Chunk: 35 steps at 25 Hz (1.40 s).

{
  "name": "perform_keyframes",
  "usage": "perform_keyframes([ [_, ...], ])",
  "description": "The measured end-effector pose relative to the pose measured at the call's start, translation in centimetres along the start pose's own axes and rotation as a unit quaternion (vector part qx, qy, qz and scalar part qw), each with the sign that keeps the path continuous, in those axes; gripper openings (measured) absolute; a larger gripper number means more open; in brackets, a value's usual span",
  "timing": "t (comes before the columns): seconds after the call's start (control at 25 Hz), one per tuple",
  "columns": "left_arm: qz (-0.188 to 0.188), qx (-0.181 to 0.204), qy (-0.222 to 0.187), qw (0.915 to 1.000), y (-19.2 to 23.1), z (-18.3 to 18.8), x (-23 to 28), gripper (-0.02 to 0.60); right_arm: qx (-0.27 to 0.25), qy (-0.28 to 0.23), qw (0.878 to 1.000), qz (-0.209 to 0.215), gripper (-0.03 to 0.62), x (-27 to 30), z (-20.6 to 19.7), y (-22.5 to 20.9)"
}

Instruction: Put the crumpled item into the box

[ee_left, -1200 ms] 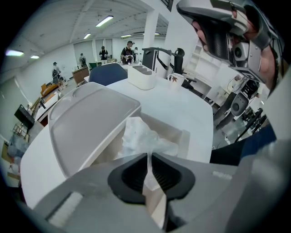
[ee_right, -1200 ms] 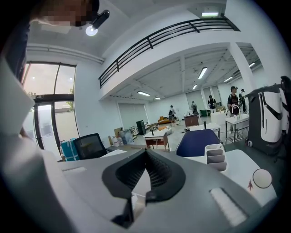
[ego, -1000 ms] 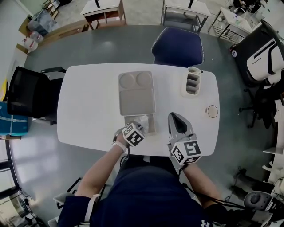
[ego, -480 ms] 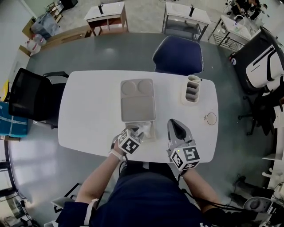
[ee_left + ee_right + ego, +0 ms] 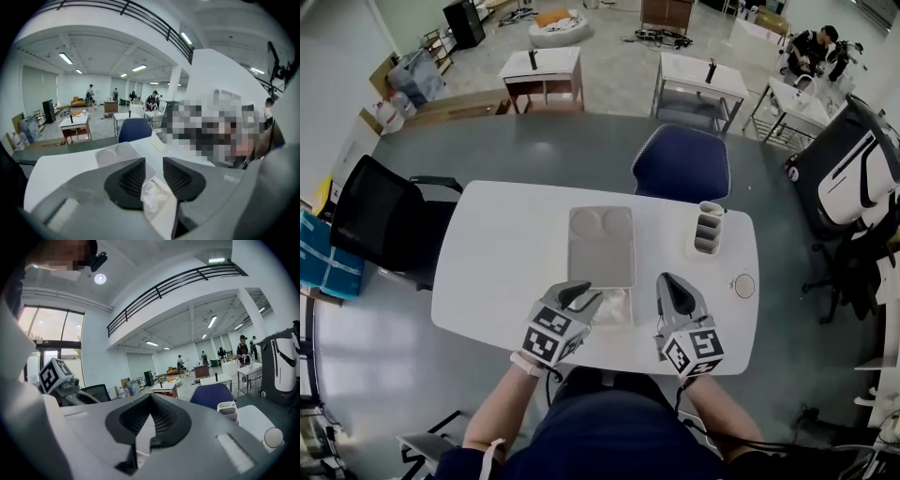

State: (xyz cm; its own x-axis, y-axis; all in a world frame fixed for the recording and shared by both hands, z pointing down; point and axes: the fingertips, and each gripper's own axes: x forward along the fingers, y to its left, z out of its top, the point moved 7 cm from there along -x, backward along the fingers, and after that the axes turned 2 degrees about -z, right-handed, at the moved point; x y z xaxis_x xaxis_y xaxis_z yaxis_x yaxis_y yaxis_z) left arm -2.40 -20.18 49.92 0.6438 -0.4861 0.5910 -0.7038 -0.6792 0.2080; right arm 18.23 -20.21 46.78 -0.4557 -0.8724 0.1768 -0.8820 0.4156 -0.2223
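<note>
Soft, wrinkly white wad (image 5: 613, 306) sat at the flat grey box's (image 5: 602, 253) near end. Left gripper (image 5: 578, 296) hung just above it, its ribbed jaws just opened wide and gripping nothing. Right gripper (image 5: 673, 287), beside the box, had its jaws together.

Counter (image 5: 487, 272): plain white. Tray (image 5: 600, 253): matt grey-beige. Crumpled item (image 5: 152, 199): white. Left gripper (image 5: 579, 296) and right gripper (image 5: 674, 285): grey bodies. Fingers (image 5: 131, 180): black with fine ribbing. Marker cubes (image 5: 546, 335): black square patterns on white faces. Far chair (image 5: 682, 167): dark blue. Side chair (image 5: 380, 225): black. Holder (image 5: 709, 232): cream. Floor (image 5: 412, 375): grey, glossy. Person's top (image 5: 609, 441): navy.
</note>
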Motion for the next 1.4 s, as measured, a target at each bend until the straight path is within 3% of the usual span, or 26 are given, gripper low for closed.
perform_keyframes([
  [0.16,0.018,-0.006,-0.084,0.9963,-0.5,3.1,-4.1,0.116,0.004,-0.008,1.000,0.013,0.002,0.4,1.4,0.6],
  [0.28,0.041,-0.010,-0.153,0.9873,-0.6,5.3,-7.2,0.107,0.008,-0.030,0.999,0.016,0.002,0.3,3.2,1.1],
  [0.44,0.071,-0.008,-0.241,0.9678,-0.7,7.9,-10.9,0.092,0.006,-0.068,0.997,0.025,0.002,-0.2,6.3,2.0],
  [0.72,0.134,-0.014,-0.339,0.9313,-0.6,10.4,-14.4,0.077,0.012,-0.107,0.993,0.050,0.002,-1.1,10.3,4.1],
  [0.84,0.124,-0.012,-0.367,0.9219,-1.7,11.6,-15.4,0.052,0.009,-0.127,0.990,0.062,0.002,-1.9,11.6,5.2],
  [0.96,0.117,0.015,-0.383,0.9163,-3.2,12.3,-16.3,0.006,-0.019,-0.151,0.986,0.067,0.002,-2.6,12.1,6.1],
  [1.08,0.116,0.039,-0.390,0.9125,-4.2,12.5,-16.4,0.002,-0.024,-0.169,0.983,0.069,0.002,-3.2,12.2,5.9],
  [1.4,0.110,0.025,-0.397,0.9107,-4.3,11.8,-15.4,0.002,-0.036,-0.173,0.982,0.062,0.002,-4.4,12.4,5.5],
])
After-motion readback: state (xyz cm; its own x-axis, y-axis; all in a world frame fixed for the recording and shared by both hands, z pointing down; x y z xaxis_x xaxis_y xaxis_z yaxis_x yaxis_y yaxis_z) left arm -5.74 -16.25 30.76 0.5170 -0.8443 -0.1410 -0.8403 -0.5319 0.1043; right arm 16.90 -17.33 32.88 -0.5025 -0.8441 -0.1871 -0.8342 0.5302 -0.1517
